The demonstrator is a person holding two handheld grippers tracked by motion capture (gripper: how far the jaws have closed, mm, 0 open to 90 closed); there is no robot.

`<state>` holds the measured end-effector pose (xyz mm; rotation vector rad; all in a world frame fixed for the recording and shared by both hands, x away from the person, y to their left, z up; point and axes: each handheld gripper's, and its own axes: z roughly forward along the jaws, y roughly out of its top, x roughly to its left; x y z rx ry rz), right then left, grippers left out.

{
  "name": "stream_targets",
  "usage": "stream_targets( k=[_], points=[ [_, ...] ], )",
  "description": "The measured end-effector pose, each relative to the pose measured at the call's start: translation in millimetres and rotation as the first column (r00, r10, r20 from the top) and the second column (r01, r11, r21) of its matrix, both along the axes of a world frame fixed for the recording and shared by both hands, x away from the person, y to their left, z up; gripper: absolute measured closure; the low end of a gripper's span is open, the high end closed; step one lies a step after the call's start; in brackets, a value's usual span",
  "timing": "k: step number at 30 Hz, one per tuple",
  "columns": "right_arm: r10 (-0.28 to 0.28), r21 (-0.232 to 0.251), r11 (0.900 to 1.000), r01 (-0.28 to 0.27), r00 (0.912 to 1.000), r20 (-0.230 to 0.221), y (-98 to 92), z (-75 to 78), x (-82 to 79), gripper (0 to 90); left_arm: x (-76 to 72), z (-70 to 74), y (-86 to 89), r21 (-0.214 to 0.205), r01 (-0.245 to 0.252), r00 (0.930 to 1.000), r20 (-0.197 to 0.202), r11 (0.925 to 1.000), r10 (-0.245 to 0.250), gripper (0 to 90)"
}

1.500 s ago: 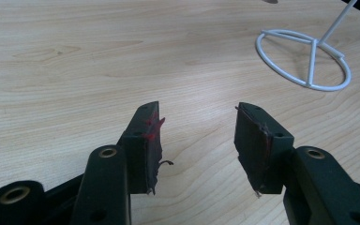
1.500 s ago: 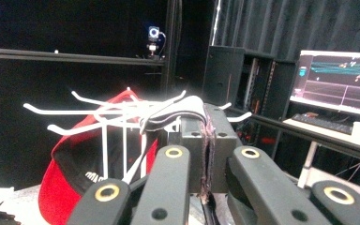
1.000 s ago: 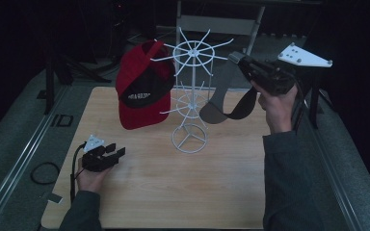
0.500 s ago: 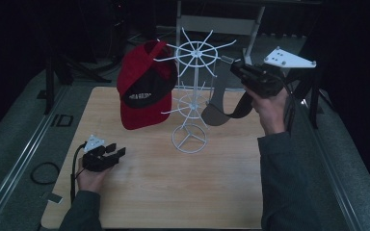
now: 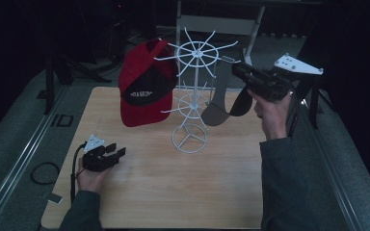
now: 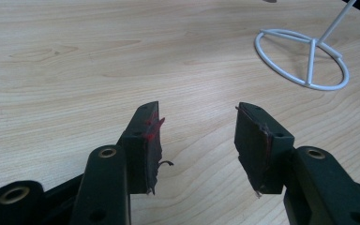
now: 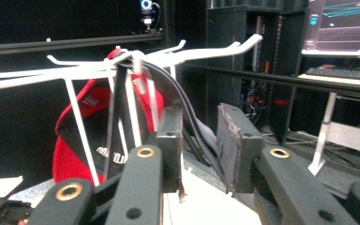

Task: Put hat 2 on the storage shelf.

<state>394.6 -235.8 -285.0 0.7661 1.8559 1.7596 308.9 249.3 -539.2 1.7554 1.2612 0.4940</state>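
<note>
Here, right gripper [image 5: 238,72] jaws just opening, grey cap [image 5: 224,107] between them, hung on white rack [image 5: 195,53] hook; left gripper [image 5: 113,153] idle, unclenched, empty on table [image 5: 173,192].

The worktop [image 5: 183,192] is pale wood-grain laminate, smooth and matt. The rack [image 5: 195,82] is thin wire coated glossy white. The red cap [image 5: 142,91] and the grey cap [image 5: 224,108] are soft matt cloth. Gripper fingers [image 6: 146,140] look like matt black plastic, their pads scuffed and frayed.
</note>
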Motion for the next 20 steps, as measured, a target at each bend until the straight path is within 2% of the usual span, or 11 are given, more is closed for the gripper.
stream_targets(
  k=[3, 4, 9, 11, 15, 20],
  points=[
    [-0.014, 0.01, 0.9999, 0.014, 0.9999, -0.006, -4.6, -2.0, 0.3, 66.9, 0.1, -0.1, -0.2, -0.001, 0.0, 1.0, 0.0, 1.0, 0.0, 51.5],
    [-0.031, 0.022, 0.9993, 0.031, 0.9995, -0.008, -10.9, -3.7, -0.3, 60.4, 0.4, -0.3, -0.6, -0.001, 0.001, 1.0, 0.0, 1.0, -0.001, 51.5],
    [-0.072, 0.036, 0.9968, 0.072, 0.9974, -0.002, -21.3, -4.1, -3.8, 54.3, 0.7, -0.5, -1.1, 0.0, 0.003, 1.0, 0.0, 1.0, -0.003, 51.4],
    [-0.089, 0.044, 0.9951, 0.089, 0.996, -0.004, -24.1, -4.5, -4.6, 53.4, 0.8, -0.6, -1.3, 0.001, 0.005, 1.0, -0.001, 1.0, -0.005, 51.3],
    [-0.122, 0.029, 0.9921, 0.122, 0.9925, -0.011, -26.6, -6.7, -5.1, 53.1, 0.4, -0.3, -1.5, 0.002, 0.004, 1.0, -0.001, 1.0, -0.004, 51.2],
    [-0.135, 0.033, 0.9903, 0.135, 0.9907, -0.016, -29.9, -9.9, -4.7, 53.5, 0.5, -0.5, -1.1, 0.0, 0.002, 1.0, -0.001, 1.0, -0.002, 51.2]
  ],
)
